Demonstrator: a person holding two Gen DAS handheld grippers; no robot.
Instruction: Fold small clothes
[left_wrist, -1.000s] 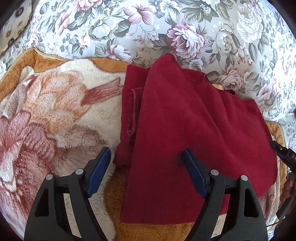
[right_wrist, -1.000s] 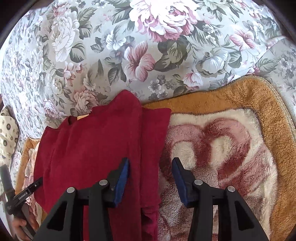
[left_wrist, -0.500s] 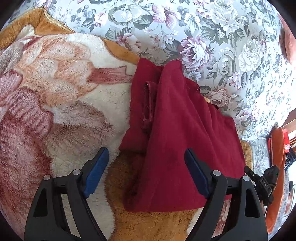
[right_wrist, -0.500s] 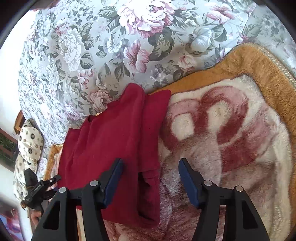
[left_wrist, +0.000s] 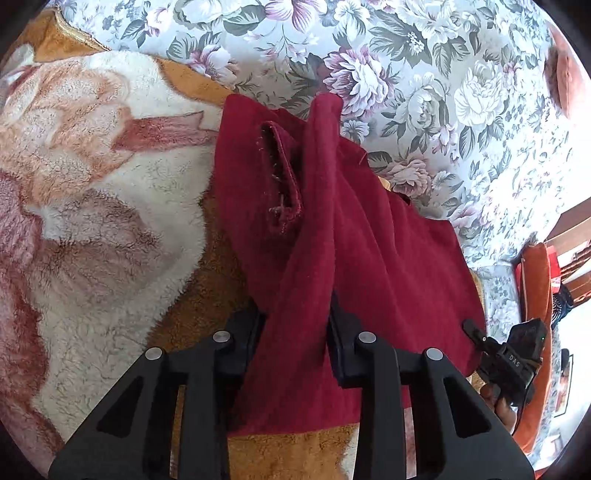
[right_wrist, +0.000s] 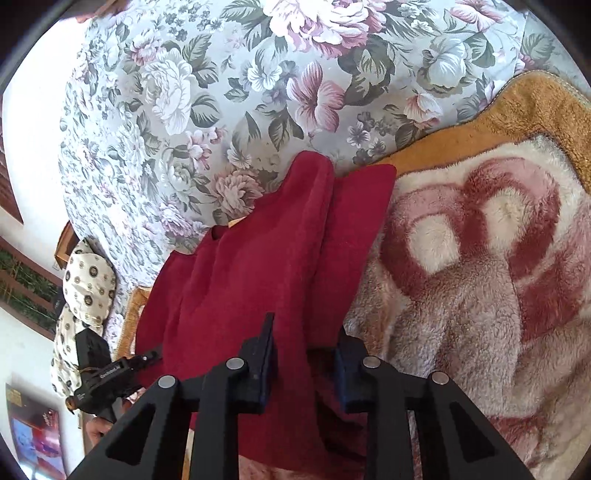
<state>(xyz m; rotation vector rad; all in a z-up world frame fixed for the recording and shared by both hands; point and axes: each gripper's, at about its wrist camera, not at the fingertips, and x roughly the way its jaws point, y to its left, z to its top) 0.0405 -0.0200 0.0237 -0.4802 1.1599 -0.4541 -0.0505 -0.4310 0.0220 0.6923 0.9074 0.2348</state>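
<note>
Red fleece garment (left_wrist: 369, 236) now bunches between both closing jaws, left hand-held gripper (left_wrist: 295, 339) and right hand-held gripper (right_wrist: 304, 354), wide open a moment ago, so lifting for the fold looks next.

The plush blanket (left_wrist: 96, 229) lies bare on both outer sides of the red garment (left_wrist: 388, 258), and the floral bedspread (right_wrist: 229, 92) beyond its far edge is bare too, so all three leave passing room. The garment's raised folds fill the middle. A patterned pillow (right_wrist: 86, 280) stands at the bed's left edge.
</note>
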